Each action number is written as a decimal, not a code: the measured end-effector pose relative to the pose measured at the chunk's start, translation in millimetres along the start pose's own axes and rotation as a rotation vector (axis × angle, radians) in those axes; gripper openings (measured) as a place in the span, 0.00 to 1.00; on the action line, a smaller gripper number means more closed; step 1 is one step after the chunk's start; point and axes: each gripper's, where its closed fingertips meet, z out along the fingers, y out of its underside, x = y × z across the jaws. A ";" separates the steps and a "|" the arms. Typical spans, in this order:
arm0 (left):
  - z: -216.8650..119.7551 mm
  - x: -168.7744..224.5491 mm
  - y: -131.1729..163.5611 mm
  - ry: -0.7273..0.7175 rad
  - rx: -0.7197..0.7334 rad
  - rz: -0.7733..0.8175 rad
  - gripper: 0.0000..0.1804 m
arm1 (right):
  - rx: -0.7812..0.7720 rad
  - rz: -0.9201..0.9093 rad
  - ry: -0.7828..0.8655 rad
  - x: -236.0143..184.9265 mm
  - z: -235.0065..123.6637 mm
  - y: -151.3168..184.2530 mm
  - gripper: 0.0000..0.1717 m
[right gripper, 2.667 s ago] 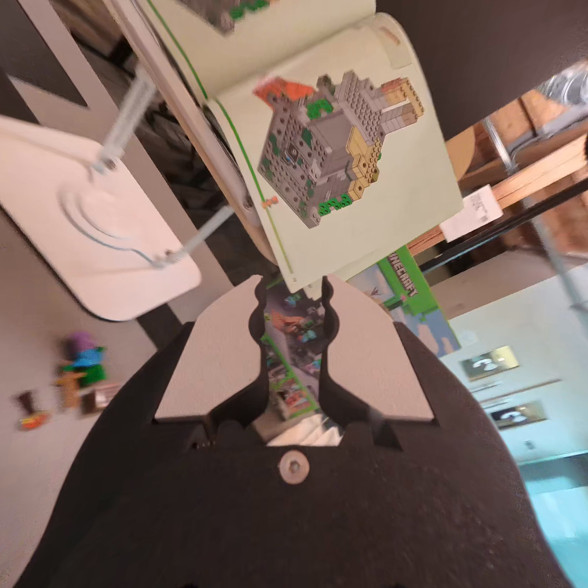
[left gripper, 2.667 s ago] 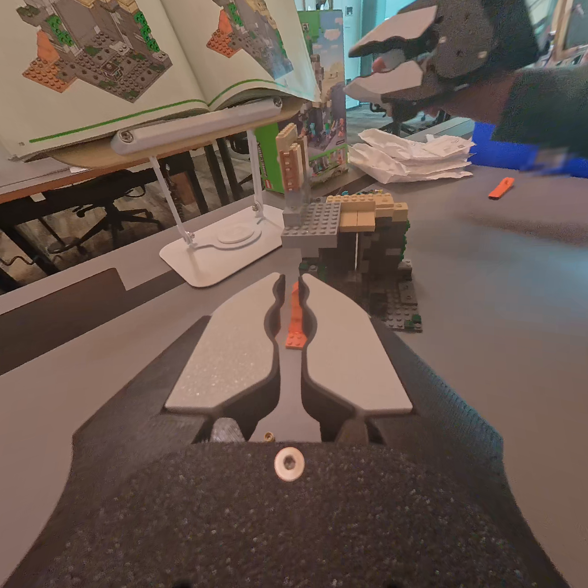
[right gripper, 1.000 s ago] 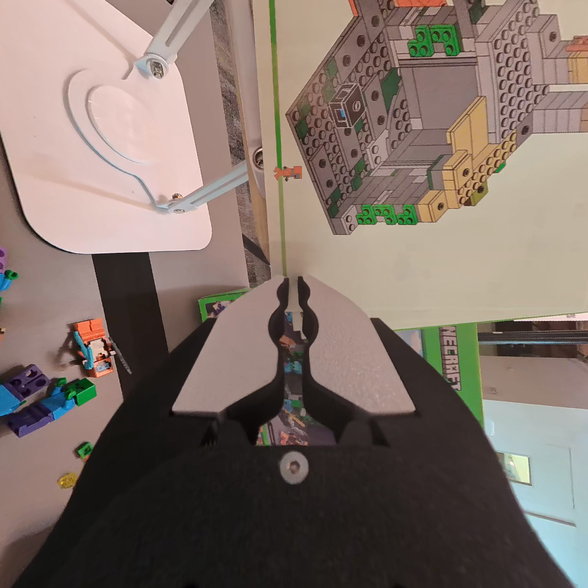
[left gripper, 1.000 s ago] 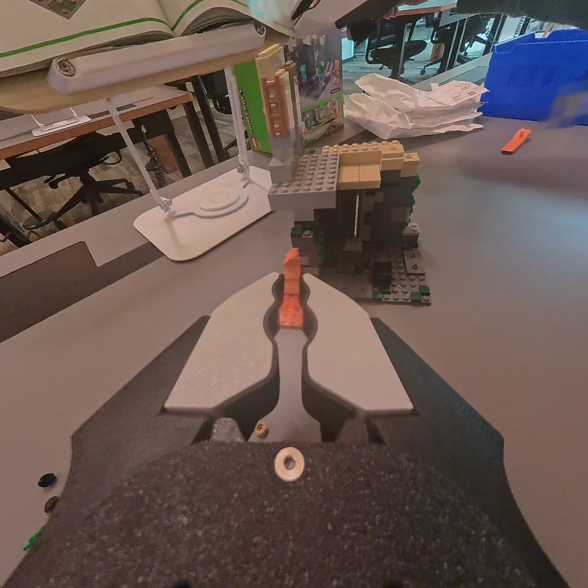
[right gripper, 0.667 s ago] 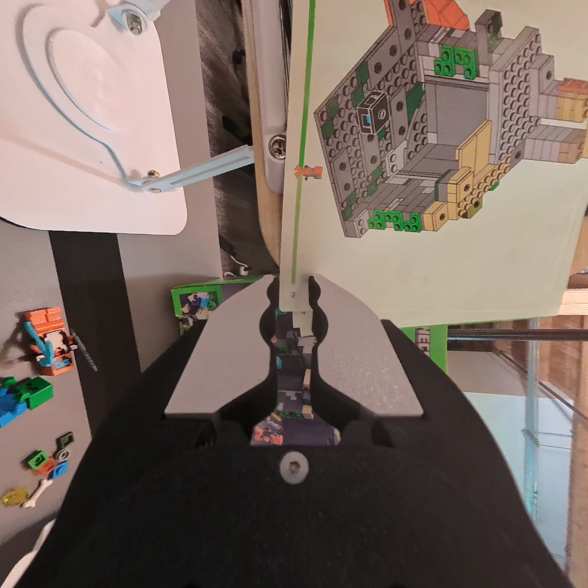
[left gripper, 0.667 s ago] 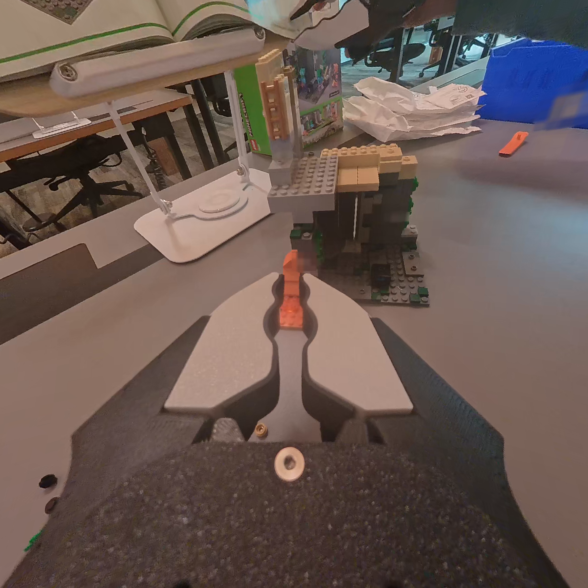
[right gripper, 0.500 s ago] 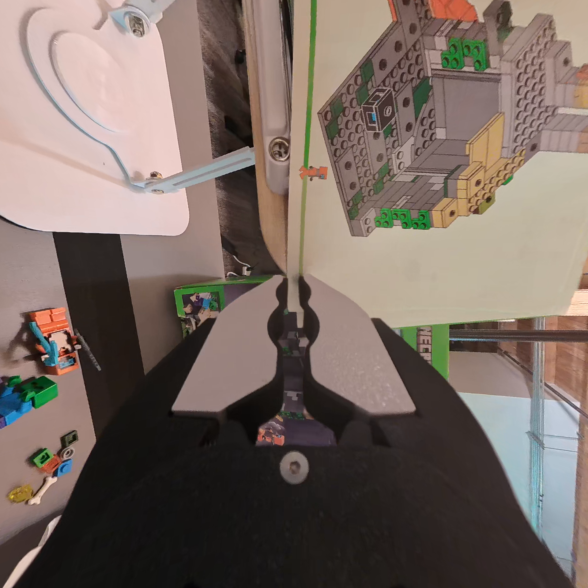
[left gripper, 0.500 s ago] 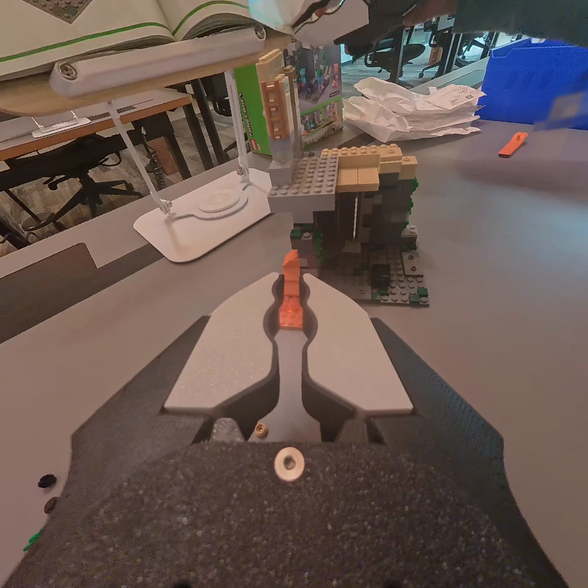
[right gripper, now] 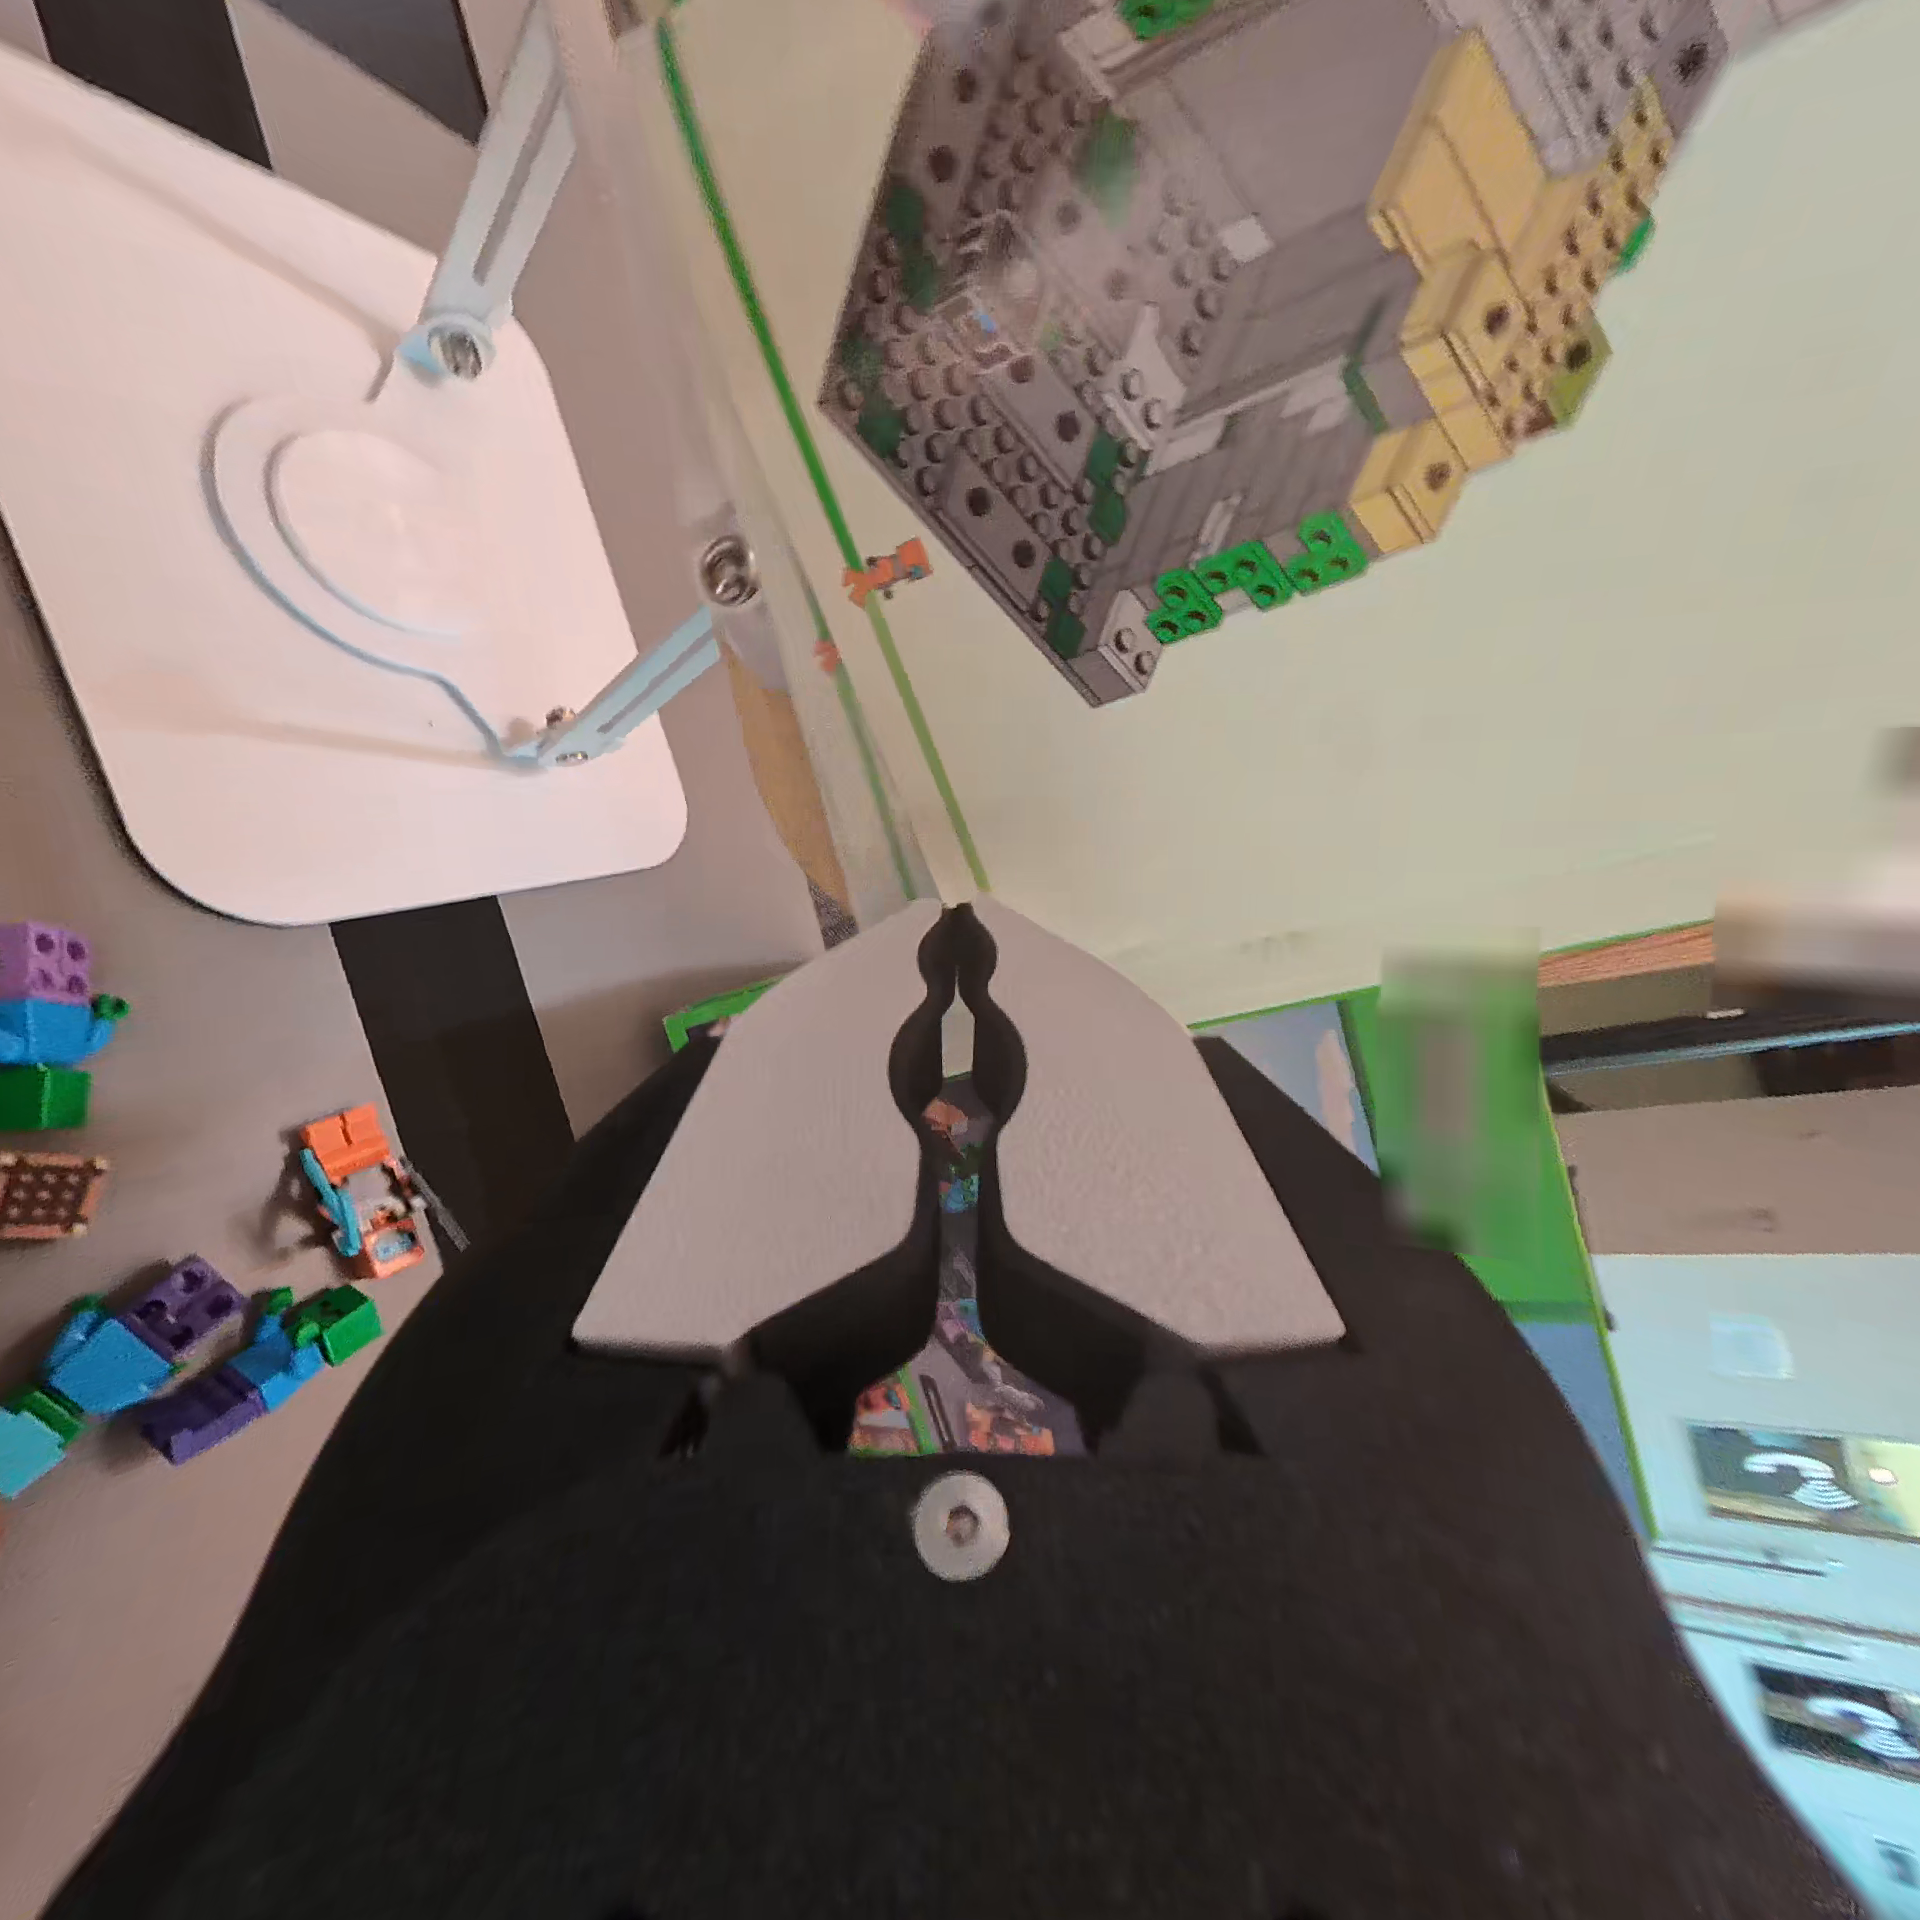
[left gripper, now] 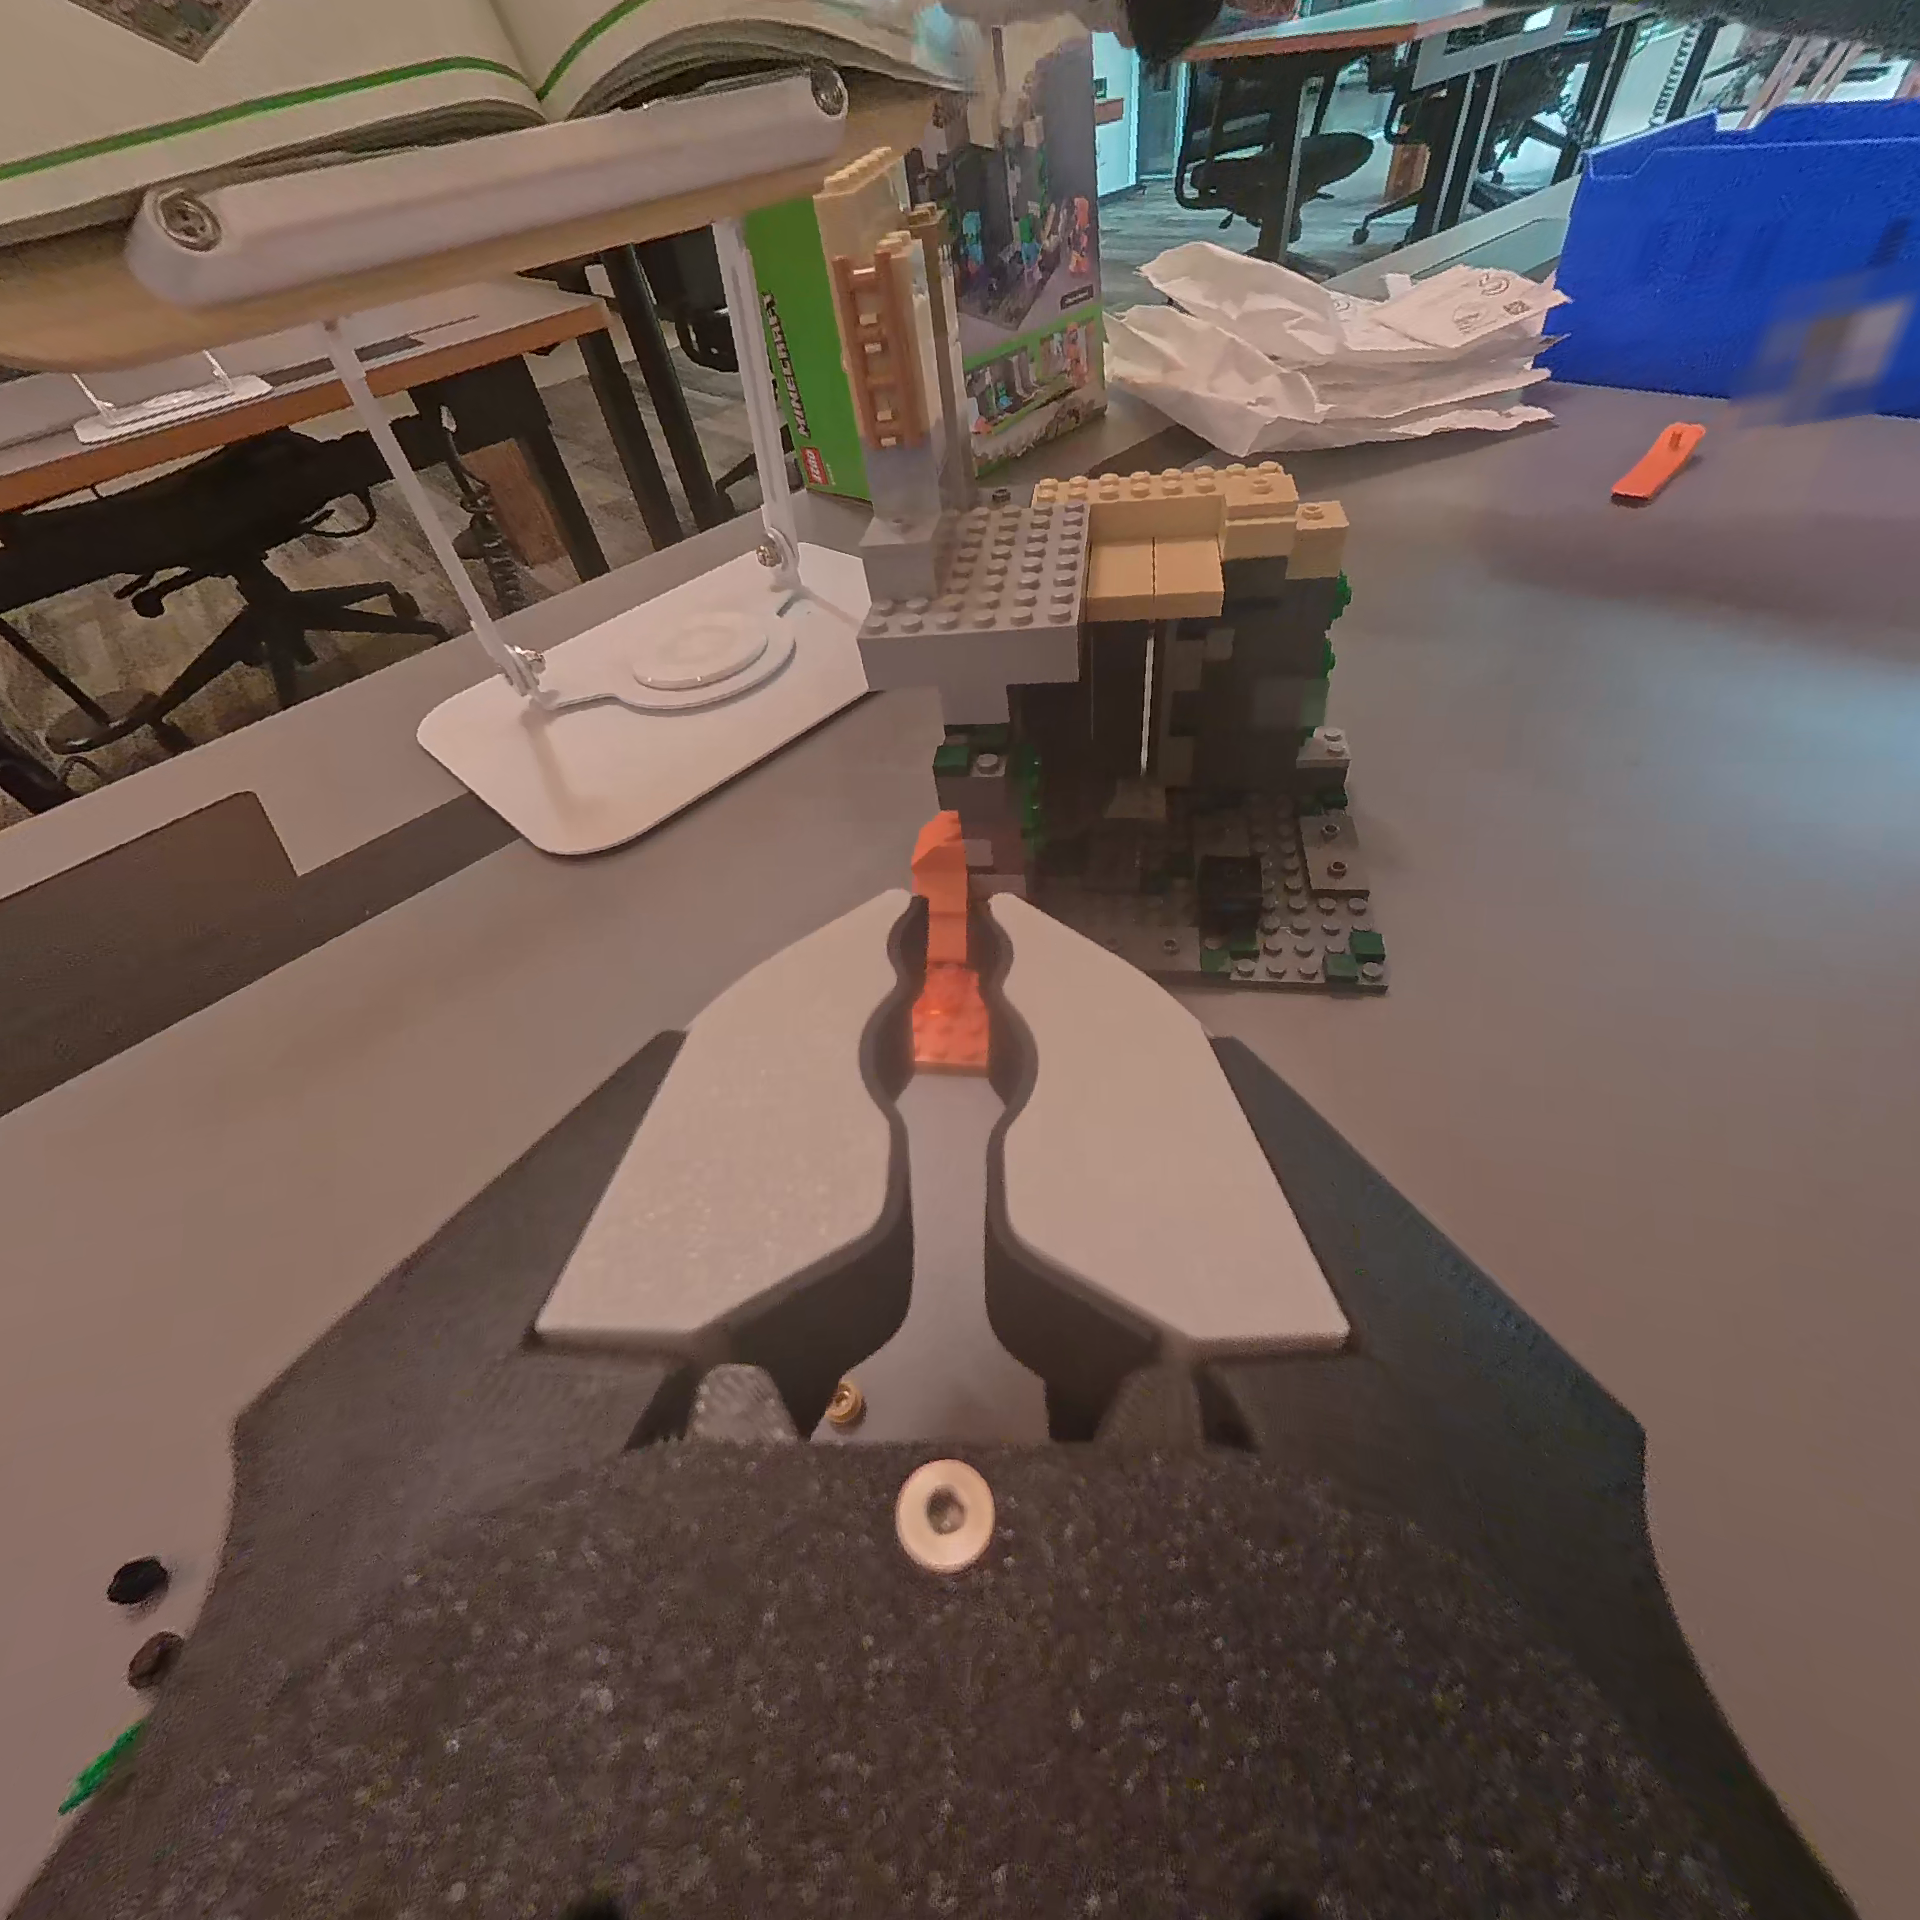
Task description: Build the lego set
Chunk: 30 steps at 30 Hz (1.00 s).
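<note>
Grey brick model [left gripper: 1143, 727] stands beyond orange piece [left gripper: 945, 935].

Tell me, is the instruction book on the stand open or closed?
Open. The instruction book lies spread on the white stand, its pages parting at the spine.

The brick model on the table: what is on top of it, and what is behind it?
On the brick model sit a grey studded plate, tan bricks and a ladder piece. Behind stands a green box, its lower part covered.
</note>
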 end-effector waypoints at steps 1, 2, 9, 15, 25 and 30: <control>0.0 0.3 0.2 0.002 -0.001 0.000 0.05 | 0.013 0.031 0.000 2.6 -1.3 -2.0 0.00; 0.1 0.6 0.2 0.003 -0.001 0.001 0.05 | 0.023 0.055 0.000 4.7 -2.2 -3.7 0.00; -0.1 1.9 0.2 0.008 -0.003 0.004 0.05 | 0.065 0.105 0.024 12.9 -3.8 -17.1 0.00; -0.4 3.4 -0.3 0.014 -0.002 0.006 0.05 | 0.107 0.139 0.098 24.8 -4.8 -30.4 0.00; -0.2 7.9 0.2 0.029 -0.009 0.015 0.04 | 0.068 0.201 0.154 26.8 12.6 -34.0 0.15; 0.2 9.9 0.7 0.037 -0.012 0.017 0.05 | 0.066 0.169 0.218 31.8 22.9 -48.7 0.13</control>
